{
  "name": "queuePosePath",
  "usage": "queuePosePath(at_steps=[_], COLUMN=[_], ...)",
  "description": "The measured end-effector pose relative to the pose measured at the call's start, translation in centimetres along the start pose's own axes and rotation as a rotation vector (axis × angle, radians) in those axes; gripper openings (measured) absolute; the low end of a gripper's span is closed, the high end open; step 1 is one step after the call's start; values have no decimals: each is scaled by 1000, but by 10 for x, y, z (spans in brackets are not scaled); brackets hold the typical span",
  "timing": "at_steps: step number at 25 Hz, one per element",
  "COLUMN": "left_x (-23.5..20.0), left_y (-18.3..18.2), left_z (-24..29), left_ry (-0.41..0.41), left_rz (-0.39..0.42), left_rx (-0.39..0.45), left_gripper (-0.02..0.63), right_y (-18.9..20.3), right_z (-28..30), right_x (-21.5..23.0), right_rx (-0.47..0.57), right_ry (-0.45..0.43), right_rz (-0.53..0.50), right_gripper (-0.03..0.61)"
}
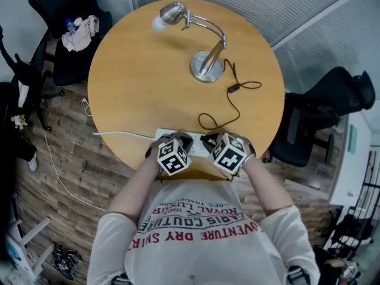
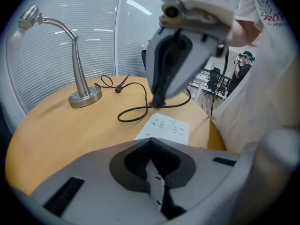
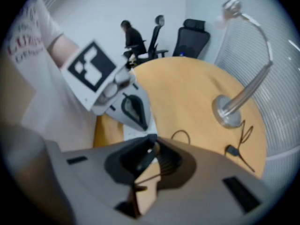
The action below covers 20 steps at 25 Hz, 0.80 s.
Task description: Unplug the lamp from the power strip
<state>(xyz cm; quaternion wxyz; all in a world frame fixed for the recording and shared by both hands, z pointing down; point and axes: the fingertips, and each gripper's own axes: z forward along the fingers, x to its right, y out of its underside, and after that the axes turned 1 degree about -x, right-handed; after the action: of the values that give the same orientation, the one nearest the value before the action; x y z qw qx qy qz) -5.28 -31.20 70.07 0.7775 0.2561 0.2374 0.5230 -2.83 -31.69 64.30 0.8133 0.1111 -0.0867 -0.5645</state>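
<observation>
A silver desk lamp (image 1: 206, 64) stands at the far side of the round wooden table (image 1: 136, 94). Its thin black cord (image 1: 228, 114) loops toward a white power strip (image 1: 199, 149) at the near edge. Both grippers hover over that strip. My left gripper (image 1: 178, 140) is at the strip's left part, its tips together and resting on the strip's face (image 2: 168, 128). My right gripper (image 1: 215, 141) has its tips down at the black lamp plug (image 2: 158, 100) on the strip's far end. In the right gripper view a dark piece (image 3: 146, 157) sits pinched between the jaws.
The strip's white cable (image 1: 119, 133) runs off the table's left edge to the floor. An inline switch (image 1: 233, 88) lies on the cord. Black office chairs stand at the right (image 1: 320, 117) and upper left (image 1: 65, 34). A seated person (image 3: 131, 36) is far behind.
</observation>
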Motion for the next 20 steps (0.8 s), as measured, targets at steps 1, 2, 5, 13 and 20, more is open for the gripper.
queuePosePath(at_steps=[1, 2, 5, 13, 20], left_x=[-1, -1, 1, -1, -1], left_y=[1, 2, 3, 1, 3], left_z=[-1, -1, 0, -1, -6], left_ry=[4, 10, 20, 13, -71], left_rz=[-3, -11, -33, -66, -70], left_rx=[-3, -6, -15, -15, 18], left_gripper=[31, 31, 31, 31, 31], right_y=[-5, -6, -6, -16, -27], right_z=[-15, -25, -38, -42, -78], right_x=[10, 19, 29, 25, 47], right_rx=[18, 21, 58, 218, 551], right_ry=[13, 29, 40, 96, 228], right_rz=[21, 25, 50, 151, 429], right_gripper=[69, 69, 71, 71, 72])
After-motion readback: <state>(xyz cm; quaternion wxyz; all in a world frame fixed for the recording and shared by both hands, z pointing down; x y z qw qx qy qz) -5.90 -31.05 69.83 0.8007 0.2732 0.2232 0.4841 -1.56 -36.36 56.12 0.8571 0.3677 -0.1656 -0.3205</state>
